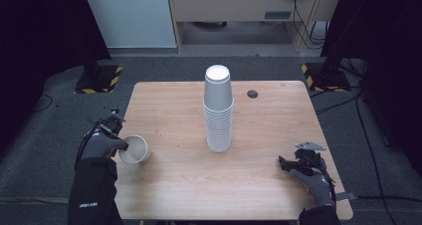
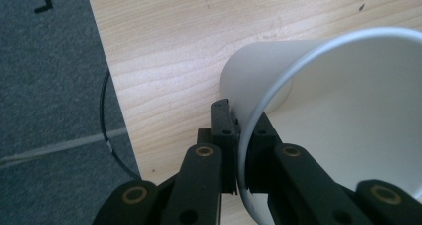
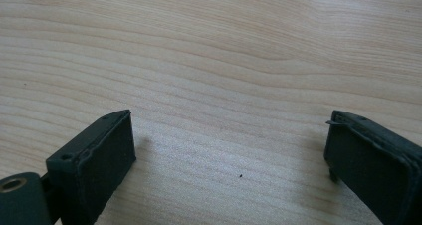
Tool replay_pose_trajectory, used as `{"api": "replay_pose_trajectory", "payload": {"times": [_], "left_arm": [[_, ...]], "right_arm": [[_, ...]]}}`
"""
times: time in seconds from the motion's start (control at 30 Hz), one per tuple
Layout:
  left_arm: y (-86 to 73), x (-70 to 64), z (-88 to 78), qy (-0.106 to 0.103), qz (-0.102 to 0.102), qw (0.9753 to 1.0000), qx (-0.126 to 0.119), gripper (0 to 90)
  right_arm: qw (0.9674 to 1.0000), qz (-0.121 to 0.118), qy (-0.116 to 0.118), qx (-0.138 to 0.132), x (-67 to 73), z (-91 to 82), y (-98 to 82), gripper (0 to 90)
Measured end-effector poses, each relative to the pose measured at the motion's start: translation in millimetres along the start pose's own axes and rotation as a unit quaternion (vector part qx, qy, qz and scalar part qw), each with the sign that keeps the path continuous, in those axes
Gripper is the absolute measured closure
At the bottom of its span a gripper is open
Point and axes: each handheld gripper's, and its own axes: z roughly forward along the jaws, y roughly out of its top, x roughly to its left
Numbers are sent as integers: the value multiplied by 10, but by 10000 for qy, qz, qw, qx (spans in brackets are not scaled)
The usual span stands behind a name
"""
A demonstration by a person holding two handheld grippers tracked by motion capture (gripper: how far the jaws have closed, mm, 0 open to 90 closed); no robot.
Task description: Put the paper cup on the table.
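A light wooden table stood on grey carpet. Behind it were a pale panel and a wooden desk, with cables hanging beside it. Two stand bases (edged in yellow-and-black stripes) sat at either far corner, against dark curtains.

My left claw is black, its linked arms pinned with brass-coloured rivets, and small screw holes dot the pad blocks. My right claw has two blocky black pads with worn edges, a brass rivet showing at 8 o'clock. I wear grey gloves and dark sleeves; the left sleeve carries small white lettering. A grey three-cornered plate tops my right claw, and a black cable trails from it.
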Motion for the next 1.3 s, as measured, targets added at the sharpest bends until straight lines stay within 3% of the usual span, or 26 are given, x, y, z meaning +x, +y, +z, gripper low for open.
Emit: {"api": "replay_pose_trajectory", "payload": {"times": [0.2,0.5,0.73,0.87,1.0,1.1,1.17,1.23,1.27,1.3], "left_arm": [[54,1,0,-64,-72,9996,273,855],[55,2,89,-96,-135,9990,422,854],[41,18,136,-158,-196,9994,238,786],[29,20,166,-214,-221,9995,-98,729],[9,8,171,-251,-228,9989,-313,614],[-36,5,153,-204,-279,9966,-745,550],[-77,17,124,-138,-353,9925,-1159,506],[-127,27,103,-169,-387,9869,-1560,501],[-170,26,97,-248,-462,9813,-1850,480],[-170,26,97,-248,-462,9813,-1850,487]], "right_arm": [[10000,9,5,1,1,0,0,59],[10000,-1,4,0,0,0,0,59],[10000,0,2,0,0,0,0,59],[10000,0,2,0,0,0,0,59],[10000,0,2,0,0,0,0,59],[10000,4,-3,0,1,0,-1,59],[10000,7,-6,-1,2,0,-1,59],[10000,8,-5,0,2,0,-1,59],[10000,7,-6,0,2,0,-1,59],[10000,7,-5,0,2,0,-1,59]]}}
